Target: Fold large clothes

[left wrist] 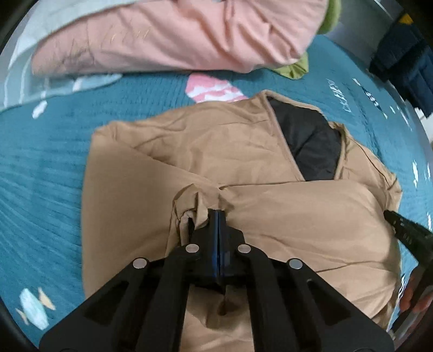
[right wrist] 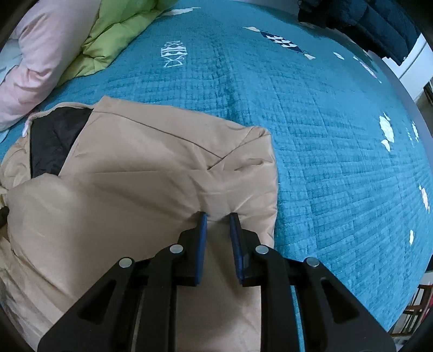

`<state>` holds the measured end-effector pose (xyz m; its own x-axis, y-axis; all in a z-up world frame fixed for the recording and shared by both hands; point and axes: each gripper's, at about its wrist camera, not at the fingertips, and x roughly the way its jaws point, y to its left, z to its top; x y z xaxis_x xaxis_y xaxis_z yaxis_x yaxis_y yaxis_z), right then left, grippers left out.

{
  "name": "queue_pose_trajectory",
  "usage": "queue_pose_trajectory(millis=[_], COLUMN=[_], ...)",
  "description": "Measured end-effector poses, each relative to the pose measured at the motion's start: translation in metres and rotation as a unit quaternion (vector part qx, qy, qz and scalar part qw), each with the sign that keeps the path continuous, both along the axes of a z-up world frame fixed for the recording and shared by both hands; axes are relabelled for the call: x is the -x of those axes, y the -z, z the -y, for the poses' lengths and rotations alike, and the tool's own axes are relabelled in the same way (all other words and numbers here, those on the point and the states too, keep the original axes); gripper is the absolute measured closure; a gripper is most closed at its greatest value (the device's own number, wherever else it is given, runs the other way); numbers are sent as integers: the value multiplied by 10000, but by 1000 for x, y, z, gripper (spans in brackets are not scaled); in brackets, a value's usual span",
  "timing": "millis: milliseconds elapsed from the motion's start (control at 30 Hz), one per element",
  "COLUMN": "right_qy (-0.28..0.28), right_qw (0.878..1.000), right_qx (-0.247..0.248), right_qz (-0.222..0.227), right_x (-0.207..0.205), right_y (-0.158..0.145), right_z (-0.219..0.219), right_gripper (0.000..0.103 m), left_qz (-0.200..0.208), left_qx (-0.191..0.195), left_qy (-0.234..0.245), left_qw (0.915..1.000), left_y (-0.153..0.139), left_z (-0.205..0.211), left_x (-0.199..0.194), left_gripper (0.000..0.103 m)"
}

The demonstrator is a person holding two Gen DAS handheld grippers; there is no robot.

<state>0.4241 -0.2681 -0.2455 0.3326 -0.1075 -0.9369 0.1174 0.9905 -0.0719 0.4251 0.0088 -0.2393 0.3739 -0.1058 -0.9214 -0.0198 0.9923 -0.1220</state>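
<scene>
While a tan padded jacket with a black quilted lining (left wrist: 243,151) lies spread on a bed covered by a teal quilted bedspread with small white and pink motifs (left wrist: 46,173), both tools press down into its fabric. The left tool (left wrist: 217,214) has its two black fingers with blue pads brought fully together, and a bunched, puckered fold of the tan cloth, apparently a sleeve end, is pinched at their tips near the middle of the garment. In the right wrist view, the right tool (right wrist: 218,216) has its blue-padded fingers (right wrist: 201,243) narrowly apart, with a ridge of tan fabric gathered between the tips near the jacket's right-hand edge; the cloth puckers toward the pads, so they appear clamped on that fold. The jacket's open collar shows the dark lining as a wedge at its far side (right wrist: 54,138), and a sleeve lies folded across the front. In the left wrist view the other tool's black tip (left wrist: 400,224) reaches the jacket from the right edge, with part of a hand (left wrist: 414,295) behind it. Beyond the jacket, at the far side of the bed, rest a pale pink puffy duvet (left wrist: 167,35) and a lime green quilted blanket (right wrist: 116,35) lying against each other. Dark navy clothing (right wrist: 379,24) sits heaped at the bed's far right corner.
</scene>
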Motion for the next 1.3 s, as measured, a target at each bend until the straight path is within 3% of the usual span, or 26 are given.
queue_pose_trajectory(millis=[67, 100, 167, 200, 267, 433, 500, 733, 900, 1033, 1100, 1167, 1233, 1300], right_qy=[80, 88, 101, 133, 190, 359, 443, 491, 366, 318, 311, 276, 321, 395], right_qw=[9997, 9994, 9988, 9989, 9990, 9981, 9974, 9968, 9954, 9957, 9976, 9979, 9977, 9979], right_qx=[-245, -332, -455, -428, -337, -307, -416, -633, -801, -759, -578, -575, -595, -408], right_qz=[59, 83, 126, 144, 225, 402, 377, -50, -370, -417, -230, -63, 81, 301], right_x=[4, 4, 6, 6, 5, -7, -20, -59, -79, -82, -77, -68, -61, -51], right_y=[-8, -11, -18, -23, -31, -45, -44, -23, 1, 17, 15, 8, -2, -18], right_z=[6, 7, 10, 12, 15, 30, 39, 50, 48, 42, 38, 37, 38, 33], right_gripper=[70, 66, 60, 58, 52, 44, 44, 44, 44, 44, 56, 84, 89, 91], left_qz=[6, 9, 121, 195, 379, 453, 424, 65, -161, -408, -268, -210, -188, 31], left_qx=[48, 155, 290, 178, -132, -11, -181, -23, 206, 884, 601, 791, 1085, 1006], left_qy=[58, 79, 118, 96, 72, -100, -238, -709, -751, -864, -664, -690, -831, -723], left_qw=[10000, 9998, 9994, 9996, 9992, 9989, 9987, 9975, 9968, 9915, 9956, 9943, 9904, 9923], left_y=[-11, -15, -27, -32, -42, -57, -57, -29, -3, 20, 20, 16, 4, -14], left_z=[-2, -4, -6, -6, -5, -22, -29, -80, -99, -102, -94, -96, -102, -100], left_x=[6, 8, 12, 14, 18, 19, 11, -37, -63, -66, -60, -55, -48, -40], left_gripper=[96, 80, 62, 51, 42, 28, 28, 28, 28, 30, 60, 79, 82, 83])
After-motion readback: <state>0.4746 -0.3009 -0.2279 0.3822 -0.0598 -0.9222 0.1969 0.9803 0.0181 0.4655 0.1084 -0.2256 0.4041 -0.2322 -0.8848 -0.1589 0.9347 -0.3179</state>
